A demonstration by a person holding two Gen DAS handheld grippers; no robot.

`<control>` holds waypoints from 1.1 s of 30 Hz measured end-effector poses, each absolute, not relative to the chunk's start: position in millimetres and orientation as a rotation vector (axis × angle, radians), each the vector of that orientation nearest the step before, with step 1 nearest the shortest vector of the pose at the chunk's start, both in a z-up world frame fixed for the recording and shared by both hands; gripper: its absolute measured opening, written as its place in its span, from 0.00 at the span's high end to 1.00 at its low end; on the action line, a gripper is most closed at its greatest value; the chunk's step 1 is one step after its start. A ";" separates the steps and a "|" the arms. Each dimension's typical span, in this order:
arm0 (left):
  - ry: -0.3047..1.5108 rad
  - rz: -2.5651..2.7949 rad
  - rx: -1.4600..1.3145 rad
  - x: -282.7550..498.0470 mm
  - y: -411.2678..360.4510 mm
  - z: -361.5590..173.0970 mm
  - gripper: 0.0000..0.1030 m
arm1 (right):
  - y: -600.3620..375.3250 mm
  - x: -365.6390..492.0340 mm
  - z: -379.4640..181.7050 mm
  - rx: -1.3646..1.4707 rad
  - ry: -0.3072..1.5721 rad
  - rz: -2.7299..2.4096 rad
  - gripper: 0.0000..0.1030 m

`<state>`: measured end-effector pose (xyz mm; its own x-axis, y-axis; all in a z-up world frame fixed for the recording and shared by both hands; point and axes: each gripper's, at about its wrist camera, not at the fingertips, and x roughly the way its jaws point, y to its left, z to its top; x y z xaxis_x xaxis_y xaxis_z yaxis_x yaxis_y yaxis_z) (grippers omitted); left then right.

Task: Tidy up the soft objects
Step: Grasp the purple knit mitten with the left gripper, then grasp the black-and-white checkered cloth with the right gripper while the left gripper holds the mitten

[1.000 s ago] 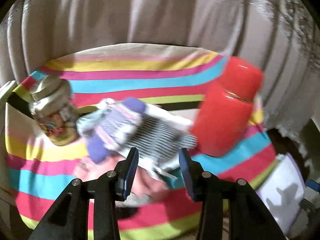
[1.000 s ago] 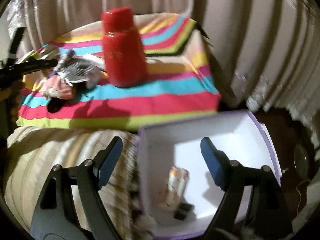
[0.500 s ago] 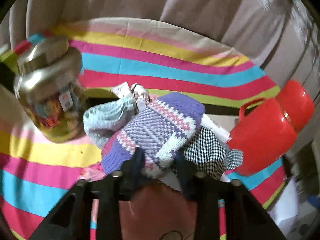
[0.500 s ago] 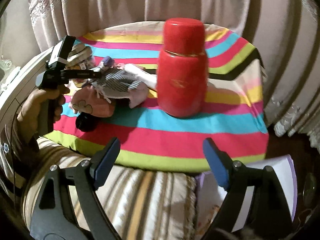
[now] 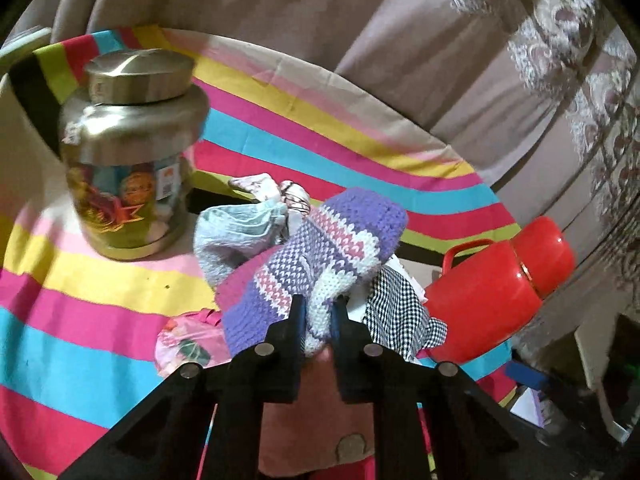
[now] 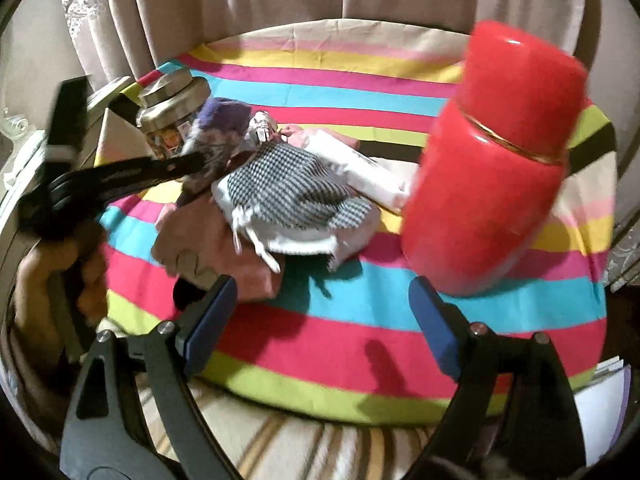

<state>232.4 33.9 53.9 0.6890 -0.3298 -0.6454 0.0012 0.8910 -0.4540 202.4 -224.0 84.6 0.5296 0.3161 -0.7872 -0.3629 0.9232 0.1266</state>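
As the knit sock point(image 5: 320, 256) tops the pile, our left claw point(image 5: 318, 320) pinches its edge, while the right claw point(image 6: 322, 320) hangs open and empty.

Red flask point(image 6: 492, 184) and lidded jar point(image 5: 132, 152) standing on a striped cloth point(image 6: 320, 344); curtain point(image 5: 360, 20) behind.

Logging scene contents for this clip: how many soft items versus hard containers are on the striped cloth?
Soft items: 4 – purple knitted piece, checked cloth, pale blue-grey cloth, pink garment
Hard containers: 2 – red flask, metal-lidded jar
Total: 6; more may lie hidden in the pile.
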 end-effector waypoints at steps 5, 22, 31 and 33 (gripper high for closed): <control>0.759 -0.165 -0.452 210.1 43.2 59.3 0.88 | -185.8 228.7 71.3 -0.100 0.932 0.422 0.13; 0.705 -0.142 -0.484 176.7 52.6 72.0 0.88 | -133.5 285.4 34.7 -0.104 0.997 0.427 0.13; 0.706 -0.161 -0.481 174.1 45.5 73.2 0.88 | -161.7 288.2 31.1 0.032 1.005 0.463 0.44; 0.702 -0.162 -0.479 172.4 44.0 74.7 0.88 | -167.1 288.5 27.4 0.056 1.017 0.463 0.54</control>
